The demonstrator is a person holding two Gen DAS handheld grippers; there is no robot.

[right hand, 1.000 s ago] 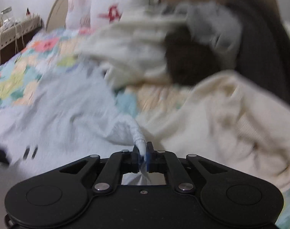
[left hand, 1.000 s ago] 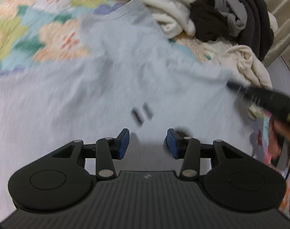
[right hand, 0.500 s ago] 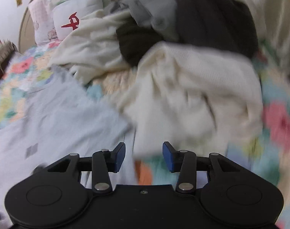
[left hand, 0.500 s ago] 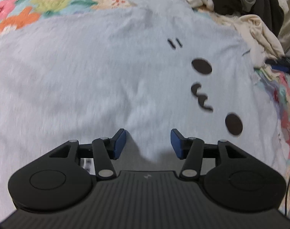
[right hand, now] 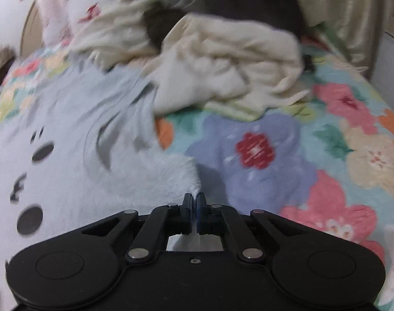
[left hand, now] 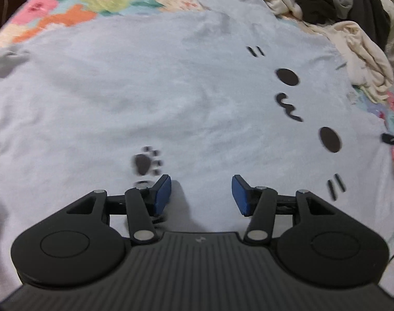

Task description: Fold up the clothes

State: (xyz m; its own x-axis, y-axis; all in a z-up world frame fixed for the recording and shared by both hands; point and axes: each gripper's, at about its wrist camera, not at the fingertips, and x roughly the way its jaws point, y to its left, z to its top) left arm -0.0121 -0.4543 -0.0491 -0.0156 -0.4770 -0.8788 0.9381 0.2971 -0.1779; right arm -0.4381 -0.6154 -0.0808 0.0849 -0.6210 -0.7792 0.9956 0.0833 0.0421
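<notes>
In the left wrist view, our left gripper [left hand: 201, 194] hangs with its blue pads spread wide and nothing between them, just above the near part of the pale blue fleece garment [left hand: 171, 90]. The garment lies spread nearly flat across the floral bedspread [left hand: 67, 13], cat face print [left hand: 295, 103] on the right and a paw print [left hand: 145, 163] just beyond the left pad. We judge the released claw is poised over the near hem so it can take a matching hold. The pile of unfolded clothes [left hand: 326, 7] sits far right, apart from the working area.

In the right wrist view, our right gripper [right hand: 194, 208] is clenched on a corner of the pale blue fleece garment [right hand: 93, 176], a tuft of fabric poking up between the closed pads. The corner sits at the garment's right edge, where bare floral bedspread [right hand: 261, 155] begins. Holding it there likely serves to pull the edge straight or begin a fold. The cream sweater [right hand: 223, 72] heads the pile beyond.
</notes>
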